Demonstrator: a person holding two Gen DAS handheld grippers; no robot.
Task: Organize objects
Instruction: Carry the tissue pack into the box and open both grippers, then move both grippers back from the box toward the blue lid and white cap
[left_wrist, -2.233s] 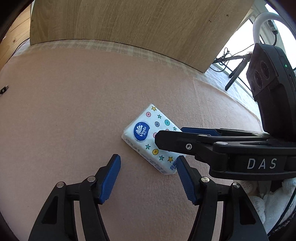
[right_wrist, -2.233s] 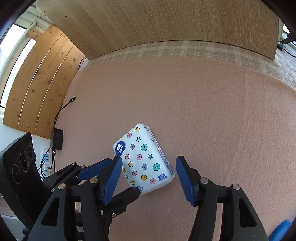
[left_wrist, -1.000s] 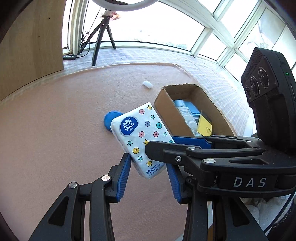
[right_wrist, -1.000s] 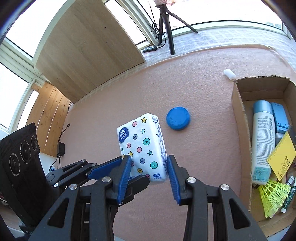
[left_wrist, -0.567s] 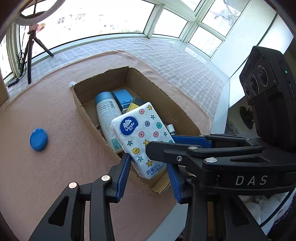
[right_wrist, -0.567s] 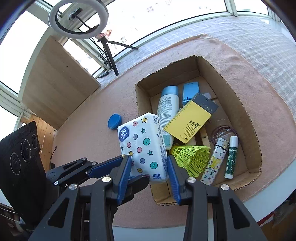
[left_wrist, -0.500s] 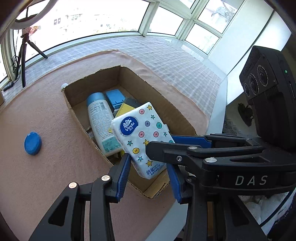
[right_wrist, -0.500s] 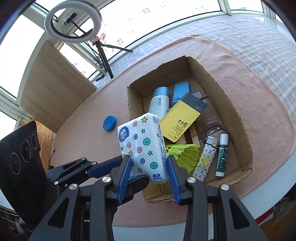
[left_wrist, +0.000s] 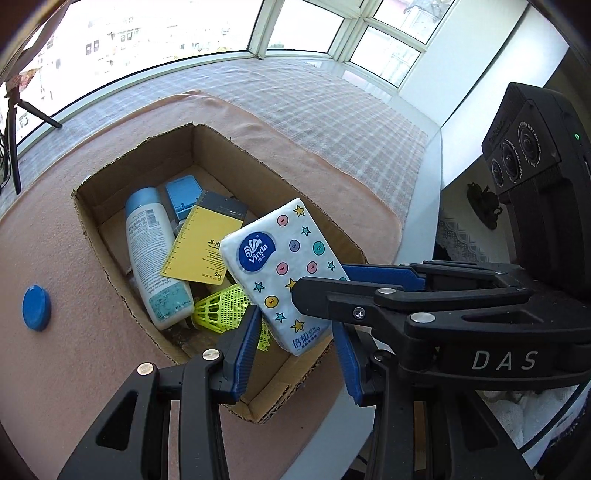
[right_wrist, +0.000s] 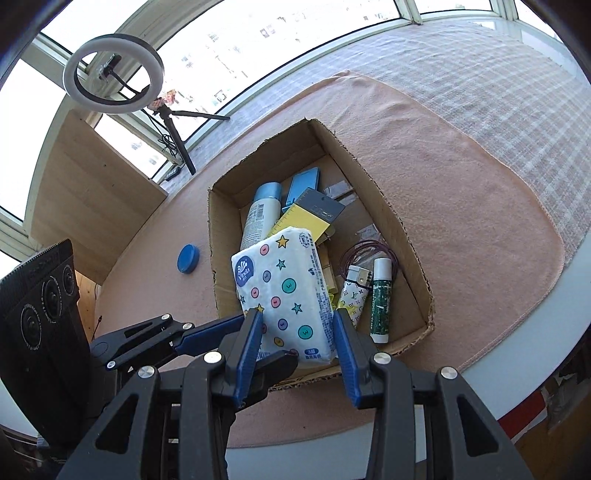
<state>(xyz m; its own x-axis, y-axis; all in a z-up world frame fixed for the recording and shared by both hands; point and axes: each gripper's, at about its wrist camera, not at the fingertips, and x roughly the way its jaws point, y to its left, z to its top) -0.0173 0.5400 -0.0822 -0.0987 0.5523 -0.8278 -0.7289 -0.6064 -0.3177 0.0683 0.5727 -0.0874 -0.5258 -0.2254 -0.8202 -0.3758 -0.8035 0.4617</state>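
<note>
Two grippers hold one item: the tissue pack (left_wrist: 284, 271), white with coloured dots and stars. My left gripper (left_wrist: 295, 349) has its blue pads pressed on the pack's near end, one on each long side. My right gripper (right_wrist: 297, 338) is clamped on that same near end, pads against the two long edges, so the pack juts forward from both sets of fingers. The right gripper enters the left wrist view from the right and crosses just in front of my left fingers. The pack hangs tilted above the open cardboard box (right_wrist: 391, 206), which lies directly ahead of and below both grippers on a pink cloth (right_wrist: 461, 206). Inside the box, ahead of the pack: a white bottle with a blue cap (left_wrist: 151, 251), a yellow card (left_wrist: 201, 245), a small blue case (left_wrist: 183, 194). A neon yellow shuttlecock (left_wrist: 221, 308) lies under the pack's near left side. To the right of my right fingers, inside the box, lie a green-and-white tube (right_wrist: 380, 299) and a patterned lighter (right_wrist: 354, 293). A blue lid (left_wrist: 36, 306) sits on the cloth, left of the box.
</note>
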